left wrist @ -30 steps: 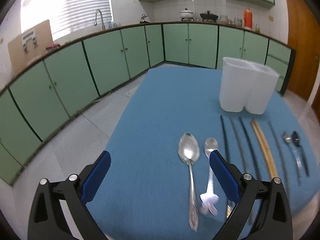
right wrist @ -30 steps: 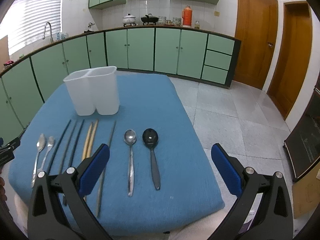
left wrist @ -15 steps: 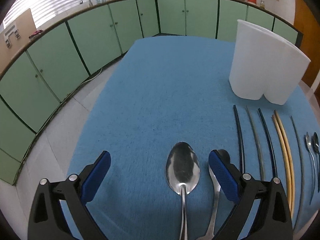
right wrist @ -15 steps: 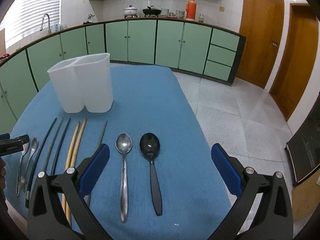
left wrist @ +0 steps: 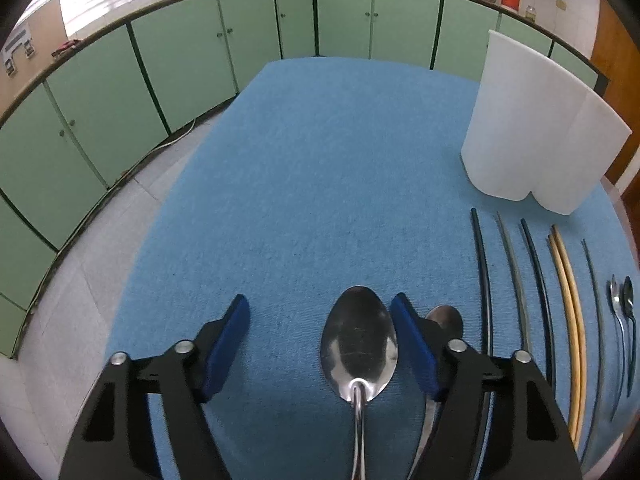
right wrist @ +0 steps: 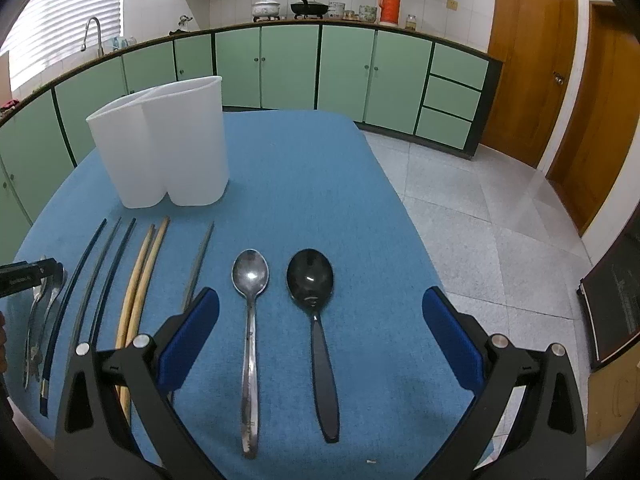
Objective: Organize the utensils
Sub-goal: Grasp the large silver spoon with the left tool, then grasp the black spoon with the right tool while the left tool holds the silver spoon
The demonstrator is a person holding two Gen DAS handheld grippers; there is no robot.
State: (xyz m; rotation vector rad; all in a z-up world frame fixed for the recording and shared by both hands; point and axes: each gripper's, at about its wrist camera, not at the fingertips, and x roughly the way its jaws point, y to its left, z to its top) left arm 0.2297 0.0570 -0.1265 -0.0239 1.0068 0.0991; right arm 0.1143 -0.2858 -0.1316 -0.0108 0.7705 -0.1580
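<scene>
Large steel spoon (left wrist: 359,346) lies lengthwise between the left gripper (left wrist: 320,342) fingers, which have just been closing but are not yet touching it, while the right gripper (right wrist: 320,322) is spread wide over two other spoons

Far side of table (left wrist: 320,152): bare blue cloth, free passage.
Left of left claw (left wrist: 320,344): bare cloth out to the edge, no obstacles.
Right of left claw: small spoon (left wrist: 444,316) just beside the right blue pad, then a row of chopsticks (left wrist: 564,304) close together, narrow gaps.
Far right corner: white holder (right wrist: 164,148) stands upright, blocks low passes.
Right claw (right wrist: 320,320): steel spoon (right wrist: 250,320) and black spoon (right wrist: 316,320) lie between its wide-spread pads; bare cloth right of them.
</scene>
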